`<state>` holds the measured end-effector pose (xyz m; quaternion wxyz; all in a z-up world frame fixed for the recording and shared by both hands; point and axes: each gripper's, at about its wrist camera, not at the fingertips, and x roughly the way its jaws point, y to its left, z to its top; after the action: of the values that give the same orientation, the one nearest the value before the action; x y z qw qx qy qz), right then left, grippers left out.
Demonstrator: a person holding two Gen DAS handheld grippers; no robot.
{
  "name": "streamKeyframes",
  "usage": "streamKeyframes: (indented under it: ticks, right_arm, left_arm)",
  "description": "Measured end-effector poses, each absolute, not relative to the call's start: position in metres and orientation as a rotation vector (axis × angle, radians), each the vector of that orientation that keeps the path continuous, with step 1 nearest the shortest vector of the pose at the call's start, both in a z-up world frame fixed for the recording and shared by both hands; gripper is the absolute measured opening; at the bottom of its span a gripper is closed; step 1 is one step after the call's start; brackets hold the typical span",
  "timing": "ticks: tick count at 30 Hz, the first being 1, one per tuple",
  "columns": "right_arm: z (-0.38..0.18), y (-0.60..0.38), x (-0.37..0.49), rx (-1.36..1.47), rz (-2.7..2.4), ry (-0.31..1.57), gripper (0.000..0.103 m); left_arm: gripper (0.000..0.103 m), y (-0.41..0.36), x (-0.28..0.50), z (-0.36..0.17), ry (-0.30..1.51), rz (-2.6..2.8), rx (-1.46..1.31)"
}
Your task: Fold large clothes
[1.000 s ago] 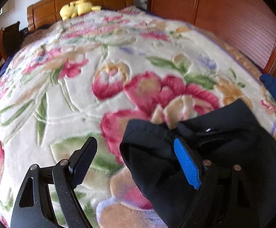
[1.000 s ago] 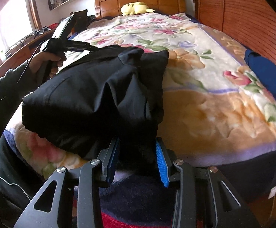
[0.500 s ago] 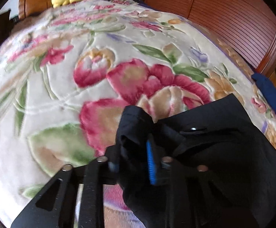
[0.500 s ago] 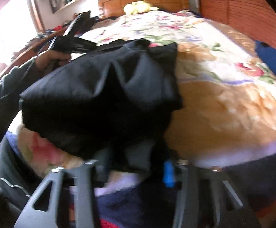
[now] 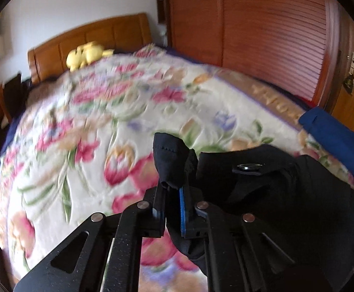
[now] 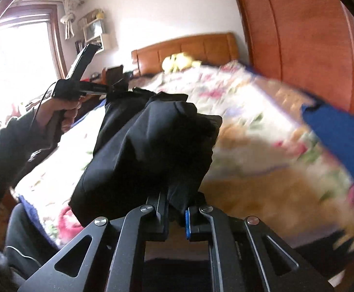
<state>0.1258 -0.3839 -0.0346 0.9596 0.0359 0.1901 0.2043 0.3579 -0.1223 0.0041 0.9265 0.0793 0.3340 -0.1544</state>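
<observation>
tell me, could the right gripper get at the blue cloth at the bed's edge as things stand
Probably not yet: the right gripper is shut on the black garment, as is the left gripper. The blue cloth lies uncovered on the floral blanket, so the way is free once the garment is released.

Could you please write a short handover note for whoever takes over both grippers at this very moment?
Left gripper: jaws just closed, shut on a corner of the black garment.
Right gripper: jaws just closed, shut on another bunched edge.
Garment: lifted between both grippers above the floral blanket.
Done: both corners gripped.
Left: spread it out, fold it, lay it down.
</observation>
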Motion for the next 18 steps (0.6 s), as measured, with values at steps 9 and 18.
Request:
streamKeyframes:
  ticks: [9, 18]
  right_arm:
    - [0.032, -0.488, 0.118, -0.062, 0.233, 0.246, 0.008]
    - [0.076, -0.602, 0.095, -0.109, -0.022, 0.209, 0.008]
  left_arm:
    - [0.008, -0.249, 0.362, 0.077, 0.562, -0.426, 0.202]
    - [0.008, -0.399, 0.364, 0.123, 0.490, -0.594, 0.240]
